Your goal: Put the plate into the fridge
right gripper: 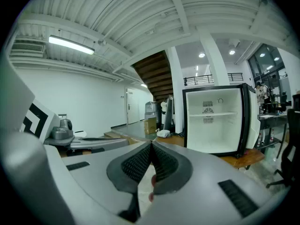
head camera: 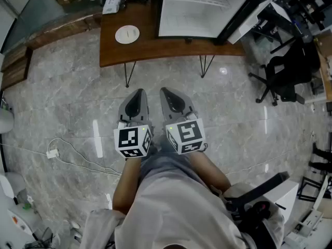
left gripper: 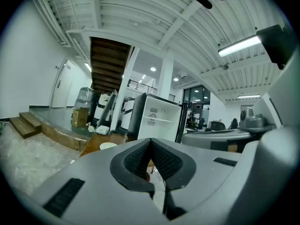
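Observation:
A white plate (head camera: 127,34) lies on the brown wooden table (head camera: 150,43), left of the small white fridge (head camera: 199,9), whose door stands open. In the left gripper view the plate (left gripper: 108,146) shows low beside the fridge (left gripper: 154,121). The right gripper view faces the fridge's empty inside (right gripper: 215,121). Both grippers hang side by side over the floor, short of the table: my left gripper (head camera: 136,96) and my right gripper (head camera: 168,93) are shut with nothing between the pads.
A white box (head camera: 111,5) sits at the table's back left. Black office chairs (head camera: 282,79) stand at the right. A white cable and plug (head camera: 52,153) trail over the marble floor at the left. Wooden steps (head camera: 13,66) lie far left.

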Demonstrator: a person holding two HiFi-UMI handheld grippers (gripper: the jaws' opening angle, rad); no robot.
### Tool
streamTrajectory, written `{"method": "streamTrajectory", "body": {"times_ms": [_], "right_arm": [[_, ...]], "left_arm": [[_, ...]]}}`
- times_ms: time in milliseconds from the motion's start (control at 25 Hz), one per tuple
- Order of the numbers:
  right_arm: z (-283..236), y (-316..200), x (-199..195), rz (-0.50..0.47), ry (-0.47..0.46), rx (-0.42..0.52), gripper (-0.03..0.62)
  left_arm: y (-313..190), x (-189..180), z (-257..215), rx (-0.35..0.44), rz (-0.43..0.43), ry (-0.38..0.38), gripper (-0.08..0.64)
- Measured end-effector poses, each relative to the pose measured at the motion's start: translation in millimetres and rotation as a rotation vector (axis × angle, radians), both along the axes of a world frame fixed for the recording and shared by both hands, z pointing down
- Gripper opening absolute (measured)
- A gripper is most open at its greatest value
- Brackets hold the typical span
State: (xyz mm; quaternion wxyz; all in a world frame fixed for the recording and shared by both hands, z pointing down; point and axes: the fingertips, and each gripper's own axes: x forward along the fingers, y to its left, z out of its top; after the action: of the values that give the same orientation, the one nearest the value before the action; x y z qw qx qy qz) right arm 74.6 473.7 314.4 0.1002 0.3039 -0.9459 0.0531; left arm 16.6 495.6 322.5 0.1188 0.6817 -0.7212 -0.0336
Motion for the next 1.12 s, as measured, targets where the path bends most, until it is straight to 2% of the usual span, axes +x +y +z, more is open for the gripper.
{"method": "streamTrajectory", "body": {"times_ms": [360,680,800,960,1120], "right_arm": [[-1,24,-24,0.004,0.02,-0.001,0.017],[14,20,-54,0.004,0.018,-0.025,0.017],[23,17,-72,0.006,0.019,-0.027,0.017],[44,-12,-121,-0.002,0.094,-0.017,0.018],[53,-76,-160,-0.003,0.115,-0.024,0.018]], "left_arm": [[20,-20,0,-0.013,0.014,0.022,0.018],[18,-51,14,-0.013,0.013,0.028,0.02],[18,-73,25,-0.029,-0.005,0.017,0.02],[-7,-118,43,-0.046,-0.006,0.01,0.02],[-66,-151,53,-0.059,-0.009,0.008,0.02]]}}
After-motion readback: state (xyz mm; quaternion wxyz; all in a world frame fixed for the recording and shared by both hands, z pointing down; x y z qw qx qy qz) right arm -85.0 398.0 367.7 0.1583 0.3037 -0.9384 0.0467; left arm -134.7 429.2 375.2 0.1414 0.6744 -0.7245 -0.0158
